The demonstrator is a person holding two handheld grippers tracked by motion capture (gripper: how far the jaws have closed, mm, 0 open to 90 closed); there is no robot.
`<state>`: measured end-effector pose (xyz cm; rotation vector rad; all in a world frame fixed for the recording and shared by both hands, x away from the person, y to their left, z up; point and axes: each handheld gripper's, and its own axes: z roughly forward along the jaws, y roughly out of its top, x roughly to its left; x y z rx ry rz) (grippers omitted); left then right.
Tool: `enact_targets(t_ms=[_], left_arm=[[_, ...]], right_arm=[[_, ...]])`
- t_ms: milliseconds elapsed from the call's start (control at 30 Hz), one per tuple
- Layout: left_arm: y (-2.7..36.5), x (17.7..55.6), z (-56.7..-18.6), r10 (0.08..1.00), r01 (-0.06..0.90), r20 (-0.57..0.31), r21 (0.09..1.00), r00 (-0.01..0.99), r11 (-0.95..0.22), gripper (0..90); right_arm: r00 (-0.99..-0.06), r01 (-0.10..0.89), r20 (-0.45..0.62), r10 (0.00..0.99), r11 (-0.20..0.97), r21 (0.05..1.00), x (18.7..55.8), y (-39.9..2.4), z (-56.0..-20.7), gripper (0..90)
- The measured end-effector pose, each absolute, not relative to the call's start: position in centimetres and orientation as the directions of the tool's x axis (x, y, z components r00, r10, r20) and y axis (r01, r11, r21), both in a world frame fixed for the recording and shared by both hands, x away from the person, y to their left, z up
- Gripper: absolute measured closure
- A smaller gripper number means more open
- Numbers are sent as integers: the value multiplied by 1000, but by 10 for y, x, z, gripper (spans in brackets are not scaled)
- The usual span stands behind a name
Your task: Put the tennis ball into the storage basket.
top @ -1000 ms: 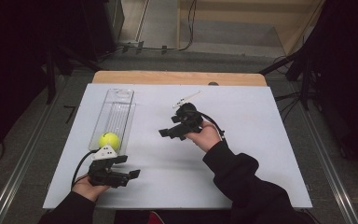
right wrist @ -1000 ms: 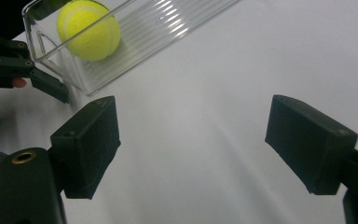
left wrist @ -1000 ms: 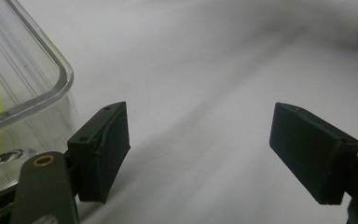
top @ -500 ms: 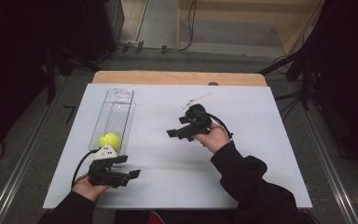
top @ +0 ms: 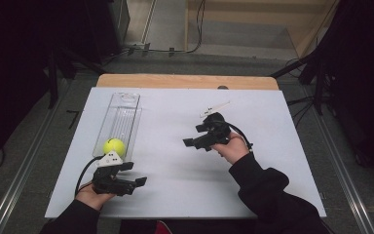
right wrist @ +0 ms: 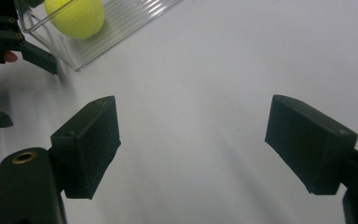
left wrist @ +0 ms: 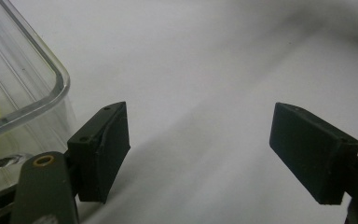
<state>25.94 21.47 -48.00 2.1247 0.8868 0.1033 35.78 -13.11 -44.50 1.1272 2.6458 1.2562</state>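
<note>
both grippers, left gripper (top: 139, 181) and right gripper (top: 191, 143), jaws apart, empty.

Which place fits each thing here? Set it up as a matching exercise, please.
Things:
1. ball
2. clear tray
3. left tongs
4. right tongs

Places:
A. open over bare white table, mid-right
B. at the tray's near end, inside it
C. long, lying on the table's left part
D. open, just in front of the tray's near end

Pairs: 1-B, 2-C, 3-D, 4-A
</note>
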Motion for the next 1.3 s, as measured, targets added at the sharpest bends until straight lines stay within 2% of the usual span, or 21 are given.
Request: enact_targets(t_ms=[1300], left_arm=[[217,260,-479,633,574,-234,711,738,-406,204]], right_arm=[[-696,631,300,652,357,689,316,-187,-460,157]])
